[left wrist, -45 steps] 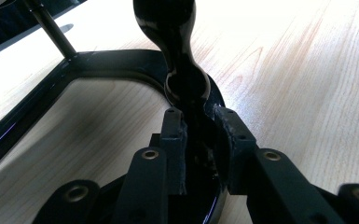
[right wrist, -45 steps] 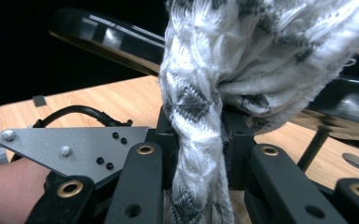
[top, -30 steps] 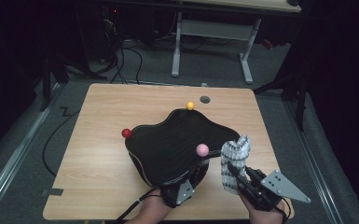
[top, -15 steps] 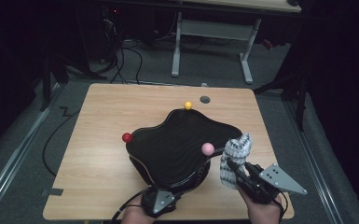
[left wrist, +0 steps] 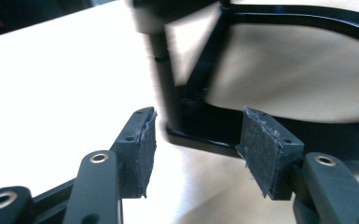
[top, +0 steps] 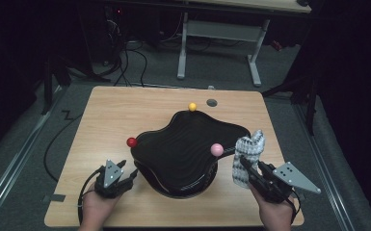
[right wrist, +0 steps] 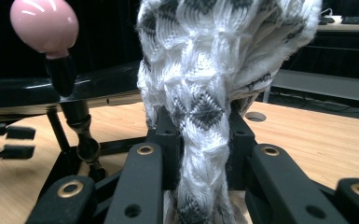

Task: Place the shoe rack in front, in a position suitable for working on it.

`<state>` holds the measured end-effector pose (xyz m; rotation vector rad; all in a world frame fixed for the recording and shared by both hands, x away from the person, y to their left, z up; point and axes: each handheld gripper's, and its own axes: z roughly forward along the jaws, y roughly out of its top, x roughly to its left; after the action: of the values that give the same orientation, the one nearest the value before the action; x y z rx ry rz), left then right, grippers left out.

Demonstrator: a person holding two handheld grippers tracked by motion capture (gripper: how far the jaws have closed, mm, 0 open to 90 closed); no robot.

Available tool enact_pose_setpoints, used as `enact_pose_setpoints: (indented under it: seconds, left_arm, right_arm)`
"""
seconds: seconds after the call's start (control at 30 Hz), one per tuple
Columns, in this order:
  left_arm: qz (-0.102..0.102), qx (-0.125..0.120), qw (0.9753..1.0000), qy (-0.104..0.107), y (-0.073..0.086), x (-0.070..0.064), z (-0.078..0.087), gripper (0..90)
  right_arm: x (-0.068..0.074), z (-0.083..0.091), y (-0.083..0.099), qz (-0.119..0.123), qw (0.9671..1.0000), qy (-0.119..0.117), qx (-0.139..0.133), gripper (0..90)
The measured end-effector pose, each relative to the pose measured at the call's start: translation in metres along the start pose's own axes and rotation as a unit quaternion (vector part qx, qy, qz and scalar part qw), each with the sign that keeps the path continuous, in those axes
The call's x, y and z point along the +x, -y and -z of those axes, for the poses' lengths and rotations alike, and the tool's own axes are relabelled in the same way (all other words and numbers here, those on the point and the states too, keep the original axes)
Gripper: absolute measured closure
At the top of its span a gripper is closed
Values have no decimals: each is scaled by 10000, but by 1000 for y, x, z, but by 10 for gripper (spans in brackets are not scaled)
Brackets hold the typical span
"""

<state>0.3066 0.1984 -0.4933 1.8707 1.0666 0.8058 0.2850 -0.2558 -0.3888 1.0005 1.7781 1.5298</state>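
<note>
The right tool (top: 246,166) pinches a grey-and-white knitted sock (top: 248,153) by its lower part, so the rest of the fabric stands up above the jaws in a loose bunch; in the right gripper view the sock (right wrist: 205,93) is squeezed flat between the two black jaws and bulges out above them. Holding it upright this way probably keeps the open end free for slipping over something, and the likeliest target is the pink knob (top: 216,149) just to the left of that tool, at about the height of the fabric's top.

The knob sits on a thin black post rising from a black, wavy-edged stand (top: 183,144), which spreads out ahead of both tools. A red knob (top: 131,142) lies just ahead of the left tool (top: 130,176), and a yellow knob (top: 192,107) stands at the stand's far edge, well beyond either tool.

The left tool is spread and holds nothing. Its jaws point at the base of the stand (left wrist: 200,126), close to it but not touching, probably ready to steady the frame.

For the sock, the stand's black rim lies between the right tool and the pink knob's post. A small dark hole (top: 212,102) in the surface (top: 101,120) lies far ahead.
</note>
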Motion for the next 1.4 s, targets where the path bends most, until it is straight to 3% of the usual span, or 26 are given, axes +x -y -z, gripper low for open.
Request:
enact_pose_setpoints:
  seconds: [0.07,0.17,0.3,0.37,0.53,0.6,0.77,1.1,1.27,1.4]
  left_arm:
    - [210,22,9997,73,-3,6,-11,428]
    - [347,-43,9994,80,-6,12,-22,439]
    - [434,-135,9988,191,-7,16,-29,545]
    - [321,5,9991,265,-7,15,-34,613]
    - [264,38,9991,339,-7,12,-42,729]
    - [334,51,9985,437,-7,12,-42,738]
    - [214,31,9985,494,-5,1,-35,737]
    - [23,-44,9988,495,-4,-10,-35,728]
    - [43,-28,9989,459,-5,-10,-37,727]
    - [75,-14,9991,427,-7,-10,-38,728]
  right_arm:
    - [-1,3,-1,2,10000,-6,-20,737]
    - [1,7,-3,0,10000,-39,-46,739]
    - [6,14,-4,55,9998,-163,-119,736]
    - [12,18,-5,166,9992,-310,-175,735]
    - [32,22,-7,288,9966,-738,-223,735]
    - [40,20,-6,310,9951,-929,-164,734]
    - [55,10,1,473,9932,-1063,44,726]
    - [37,5,3,348,9958,-839,97,725]
    - [42,12,-3,416,9932,-1087,2,724]
    - [54,26,-14,547,9895,-1322,-219,729]
